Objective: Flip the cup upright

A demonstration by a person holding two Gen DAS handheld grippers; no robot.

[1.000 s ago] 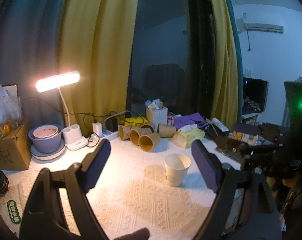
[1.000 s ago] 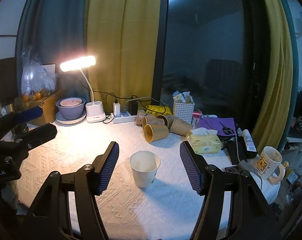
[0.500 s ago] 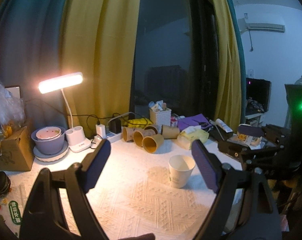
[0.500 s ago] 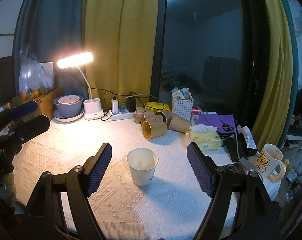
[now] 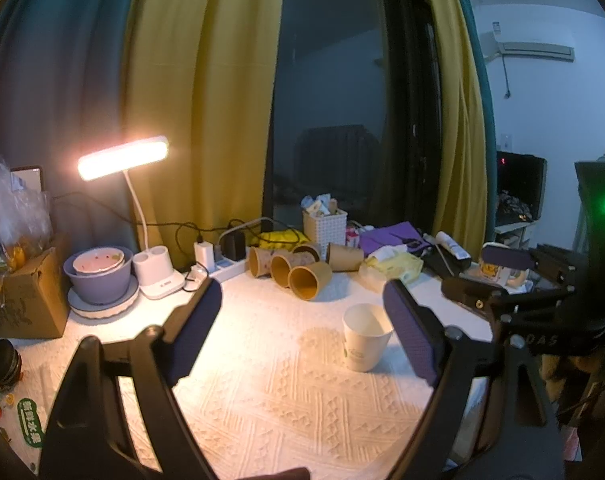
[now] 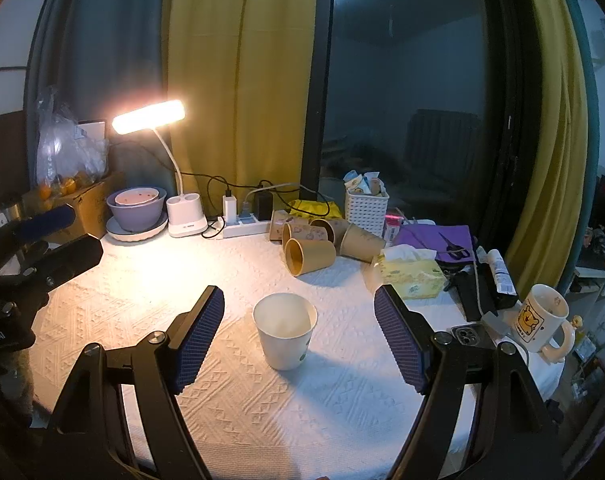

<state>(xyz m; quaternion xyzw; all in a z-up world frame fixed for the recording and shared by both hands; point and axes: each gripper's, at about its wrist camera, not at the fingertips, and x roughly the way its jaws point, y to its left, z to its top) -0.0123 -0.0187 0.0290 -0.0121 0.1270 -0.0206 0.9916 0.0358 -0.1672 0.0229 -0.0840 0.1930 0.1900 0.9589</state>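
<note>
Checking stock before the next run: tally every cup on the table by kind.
White paper cup, upright: 1
Brown paper cups lying on their sides: 5
White ceramic mug with a yellow bear picture: 1
Total: 7

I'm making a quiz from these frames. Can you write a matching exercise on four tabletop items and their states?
Column 1:
1. white paper cup
2. brown paper cups
3. white desk lamp
4. right gripper

Column 2:
A. lying on their sides
B. switched on, glowing
C. open, holding nothing
D. standing upright, mouth up

Pairs: 1-D, 2-A, 3-B, 4-C
</note>
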